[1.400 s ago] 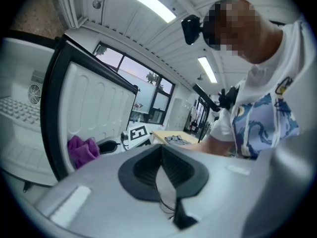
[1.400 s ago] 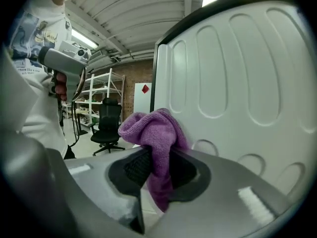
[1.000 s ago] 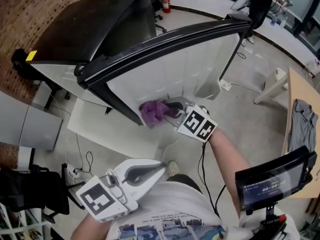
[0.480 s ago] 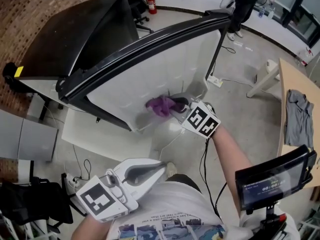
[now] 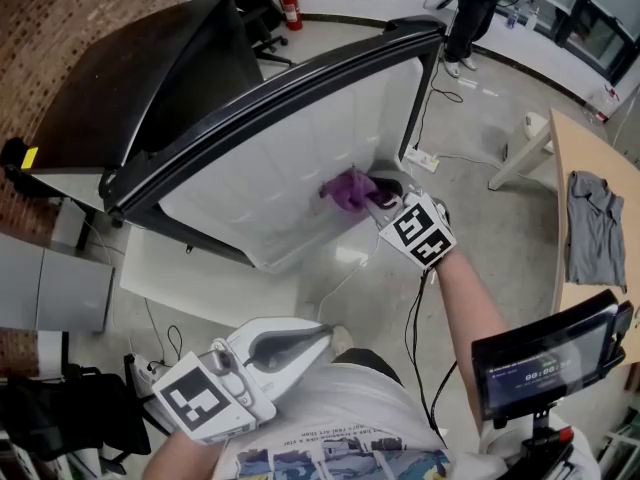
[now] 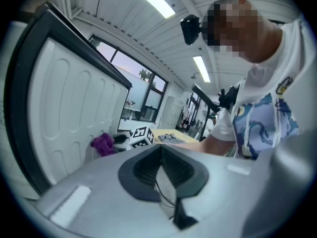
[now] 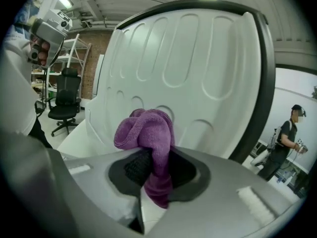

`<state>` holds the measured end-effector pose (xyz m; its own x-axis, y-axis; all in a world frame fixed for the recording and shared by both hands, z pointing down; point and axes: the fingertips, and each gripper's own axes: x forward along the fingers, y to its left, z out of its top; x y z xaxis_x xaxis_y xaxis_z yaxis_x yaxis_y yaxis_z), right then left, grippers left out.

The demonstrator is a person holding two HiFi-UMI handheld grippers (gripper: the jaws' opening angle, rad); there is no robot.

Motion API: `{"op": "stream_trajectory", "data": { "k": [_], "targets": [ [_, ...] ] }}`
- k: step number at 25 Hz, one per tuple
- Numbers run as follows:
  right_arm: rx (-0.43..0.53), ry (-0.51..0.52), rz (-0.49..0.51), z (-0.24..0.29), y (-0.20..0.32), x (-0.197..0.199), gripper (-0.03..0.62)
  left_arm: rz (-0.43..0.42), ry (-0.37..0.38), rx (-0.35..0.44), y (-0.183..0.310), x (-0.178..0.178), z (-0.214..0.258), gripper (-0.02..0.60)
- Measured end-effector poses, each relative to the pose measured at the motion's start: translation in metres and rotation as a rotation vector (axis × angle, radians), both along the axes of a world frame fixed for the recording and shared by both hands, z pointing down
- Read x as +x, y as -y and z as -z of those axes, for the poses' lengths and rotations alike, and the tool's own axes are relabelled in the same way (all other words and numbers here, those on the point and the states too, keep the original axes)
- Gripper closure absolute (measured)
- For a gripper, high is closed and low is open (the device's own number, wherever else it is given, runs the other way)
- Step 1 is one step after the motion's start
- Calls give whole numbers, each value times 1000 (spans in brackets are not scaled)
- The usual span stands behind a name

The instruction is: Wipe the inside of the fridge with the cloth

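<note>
Pinching a bunched purple cloth (image 7: 146,133) in our right gripper (image 7: 153,163) against the white ribbed fridge-door liner (image 5: 265,173); left gripper (image 6: 161,150) closed, empty.

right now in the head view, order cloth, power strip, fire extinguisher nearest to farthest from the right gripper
1. Purple cloth, in the jaws of the right gripper.
2. Power strip, on the floor just beyond.
3. Fire extinguisher, far back, top.

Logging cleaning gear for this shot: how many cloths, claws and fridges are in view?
Purple terry cloth: 1
Grey plastic claws, left claw and right claw: 2
Black fridge with white ribbed door liner: 1
Total: 4
</note>
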<state>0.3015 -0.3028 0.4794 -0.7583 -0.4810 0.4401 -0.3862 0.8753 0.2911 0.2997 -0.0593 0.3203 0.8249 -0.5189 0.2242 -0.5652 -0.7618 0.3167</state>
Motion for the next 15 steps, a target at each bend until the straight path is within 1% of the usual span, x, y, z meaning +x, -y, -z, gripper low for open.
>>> {"op": "stream_trajectory", "data": {
  "k": [7,13,15],
  "targets": [
    [54,12,-123,7,12,20,514,-19,-1,4,-1,3,-2,577],
    [92,57,-206,26,21,43,514,-18,0,6,-3,6,3,577],
    [99,88,-227,35,22,49,514,-17,1,6,-5,6,4,577]
  ]
}}
